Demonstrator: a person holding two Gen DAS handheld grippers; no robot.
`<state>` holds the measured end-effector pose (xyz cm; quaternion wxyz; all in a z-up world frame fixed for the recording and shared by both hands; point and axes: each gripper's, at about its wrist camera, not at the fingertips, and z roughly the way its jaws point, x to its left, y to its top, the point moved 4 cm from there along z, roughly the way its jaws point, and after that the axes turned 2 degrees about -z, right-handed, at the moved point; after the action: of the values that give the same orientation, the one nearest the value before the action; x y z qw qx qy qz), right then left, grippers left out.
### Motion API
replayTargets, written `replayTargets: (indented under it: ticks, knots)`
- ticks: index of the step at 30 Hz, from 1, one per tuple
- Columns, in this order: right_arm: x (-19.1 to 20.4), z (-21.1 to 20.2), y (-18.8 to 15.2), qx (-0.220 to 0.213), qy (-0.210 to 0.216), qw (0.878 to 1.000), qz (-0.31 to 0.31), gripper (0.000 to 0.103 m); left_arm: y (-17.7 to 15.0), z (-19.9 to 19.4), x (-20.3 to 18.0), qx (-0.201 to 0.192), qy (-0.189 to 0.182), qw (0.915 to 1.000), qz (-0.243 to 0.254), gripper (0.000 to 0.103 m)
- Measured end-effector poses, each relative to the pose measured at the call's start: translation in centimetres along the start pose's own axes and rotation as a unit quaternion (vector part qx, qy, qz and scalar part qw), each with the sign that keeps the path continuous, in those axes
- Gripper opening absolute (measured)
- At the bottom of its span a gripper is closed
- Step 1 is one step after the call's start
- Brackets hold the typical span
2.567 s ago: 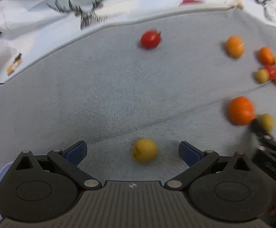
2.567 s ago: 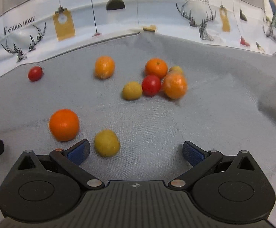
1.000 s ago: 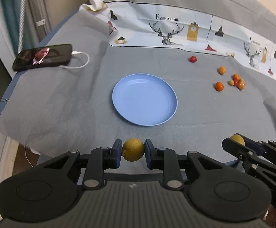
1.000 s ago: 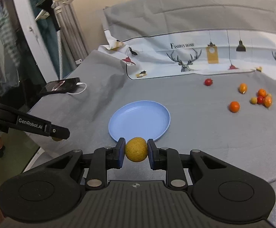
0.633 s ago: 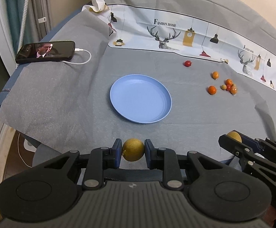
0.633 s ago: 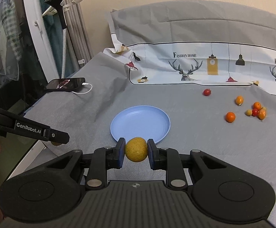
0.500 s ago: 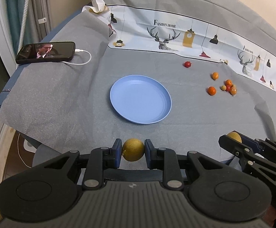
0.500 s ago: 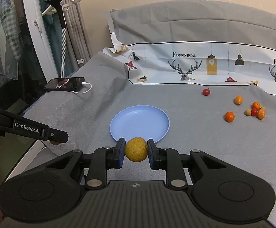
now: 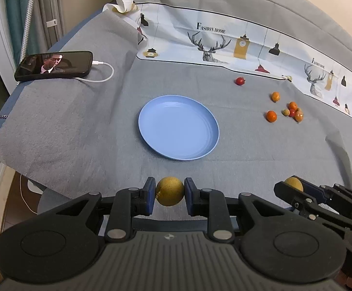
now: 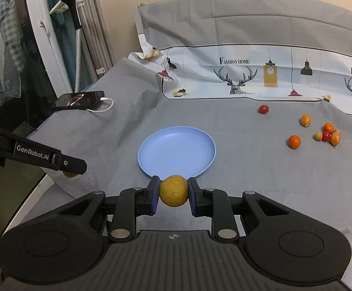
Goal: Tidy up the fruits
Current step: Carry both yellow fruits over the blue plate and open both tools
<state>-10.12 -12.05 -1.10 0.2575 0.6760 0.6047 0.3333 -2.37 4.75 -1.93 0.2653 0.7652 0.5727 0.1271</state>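
- Left wrist view: the left gripper (image 9: 170, 195) is pinching a yellow fruit (image 9: 170, 194) just short of the empty blue plate (image 9: 151, 131), probably headed there. Loose fruits (image 9: 287, 111) sit far right.
- Right wrist view: the right gripper (image 10: 173, 191) is clamped on a second yellow fruit (image 10: 173, 190) at the plate's near rim, so both look staged for a drop.

The left hand-held gripper (image 9: 169, 195) clamps a yellow fruit (image 9: 170, 194) short of the blue plate (image 9: 151, 131).
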Motion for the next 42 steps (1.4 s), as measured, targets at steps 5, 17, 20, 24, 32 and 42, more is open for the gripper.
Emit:
replayTargets:
  ticks: [5,17,20,24,32,42]
  knots:
    - [-0.2,0.8,0.0,0.011,-0.002,1.000,0.006,0.026,0.5,1.0,0.3,0.009,-0.001,1.0000,-0.005,0.028]
    - [-1.4,3.8,0.1,0.040,-0.008,0.999,0.024,0.026,2.9,4.0,0.1,0.022,0.001,0.9997,-0.004,0.028]
    - [-1.7,4.8,0.3,0.045,-0.008,0.999,0.027,0.026,3.7,5.1,-0.1,0.025,0.003,0.9997,0.000,0.028]
    - [-2.1,6.5,0.7,0.051,-0.007,0.998,0.030,0.026,4.9,7.0,-0.3,0.032,0.008,0.9995,0.004,0.028]
    - [-3.1,11.3,1.8,0.068,-0.007,0.997,0.035,0.026,7.1,12.6,-0.7,0.052,0.016,0.9984,0.016,0.028]
    - [-3.5,18.4,2.8,0.080,-0.002,0.997,-0.010,0.026,9.2,20.1,-1.0,0.077,0.023,0.9963,0.031,0.028]
